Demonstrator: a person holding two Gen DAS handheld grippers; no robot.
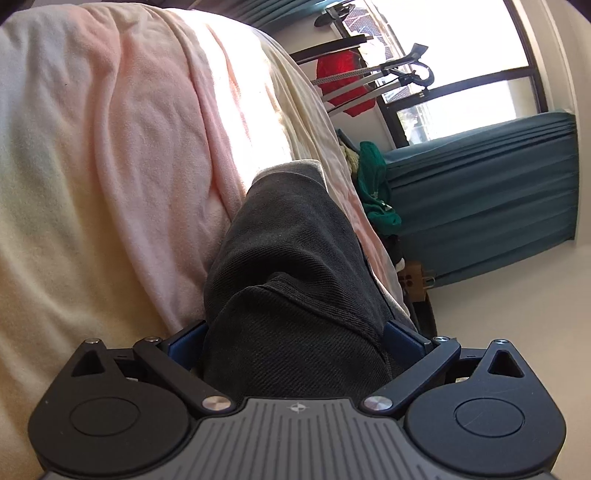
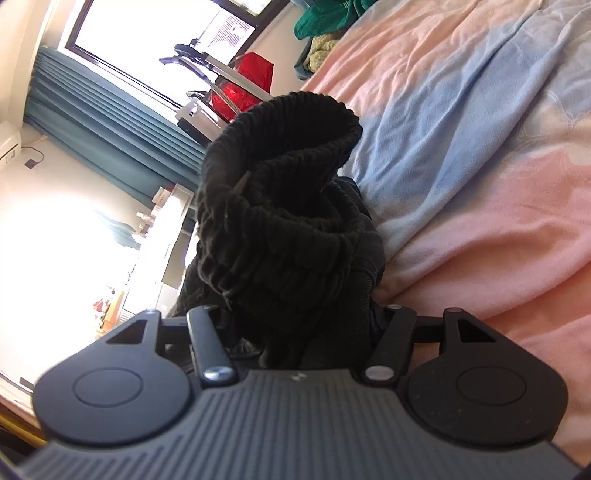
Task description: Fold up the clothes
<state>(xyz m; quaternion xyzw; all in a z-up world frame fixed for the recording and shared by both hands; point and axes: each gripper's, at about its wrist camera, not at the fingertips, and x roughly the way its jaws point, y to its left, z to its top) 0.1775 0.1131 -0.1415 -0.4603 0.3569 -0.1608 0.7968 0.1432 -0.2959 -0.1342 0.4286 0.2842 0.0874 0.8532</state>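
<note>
A dark grey garment (image 1: 295,229) of twill cloth lies along the edge of the bed's pink and cream blanket (image 1: 110,147). My left gripper (image 1: 295,332) is wide open around its near end; the cloth fills the gap and hides the blue fingers (image 1: 400,332) up to their bases. In the right wrist view, the garment's black ribbed waistband (image 2: 280,177) stands bunched up from my right gripper (image 2: 299,314), whose jaws are closed on the bundle. The cloth covers both fingertips. Pink and blue blanket (image 2: 461,147) lies to the right.
A teal curtain (image 1: 480,192) hangs under a bright window. A rack holds a red cloth (image 1: 343,81). Green clothes (image 1: 376,184) are piled beside the bed's far end, and the green clothes (image 2: 325,18) also show in the right view. A white wall and shelf are at the left there.
</note>
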